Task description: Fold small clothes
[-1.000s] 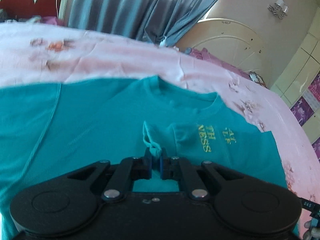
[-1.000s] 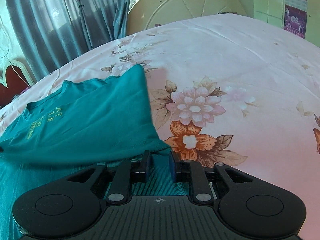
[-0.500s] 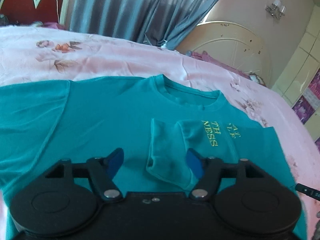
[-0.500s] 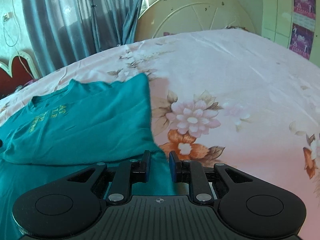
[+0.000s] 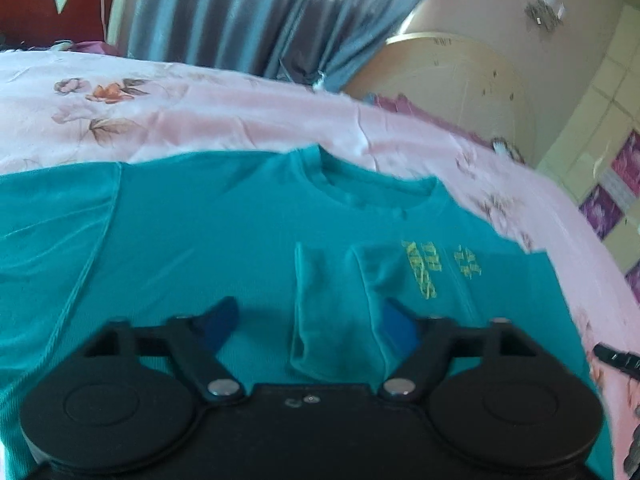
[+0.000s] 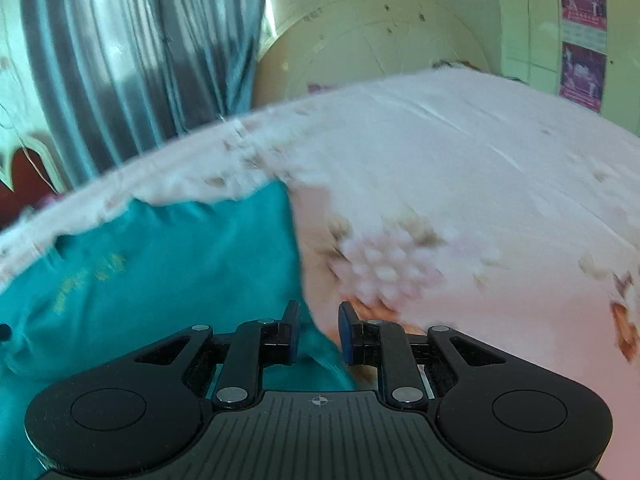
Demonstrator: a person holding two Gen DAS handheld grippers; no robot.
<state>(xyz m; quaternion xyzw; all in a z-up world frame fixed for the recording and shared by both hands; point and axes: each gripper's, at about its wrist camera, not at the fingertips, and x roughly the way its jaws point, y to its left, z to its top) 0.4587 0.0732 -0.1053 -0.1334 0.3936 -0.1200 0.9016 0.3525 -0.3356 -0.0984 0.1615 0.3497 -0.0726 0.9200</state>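
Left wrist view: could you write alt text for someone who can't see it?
A teal T-shirt with yellow lettering lies on a pink floral bedsheet, one sleeve folded in over its front. The left gripper hangs over that sleeve, jaws apart and just opened, gripping nothing.

Ahead of the left hand-held gripper: teal shirt lies flat on the bed, folded sleeve between the parted jaws, low. Beyond it, bare sheet, then curtain and headboard closing off the far side. Right of the right hand-held gripper: open sheet, unobstructed.
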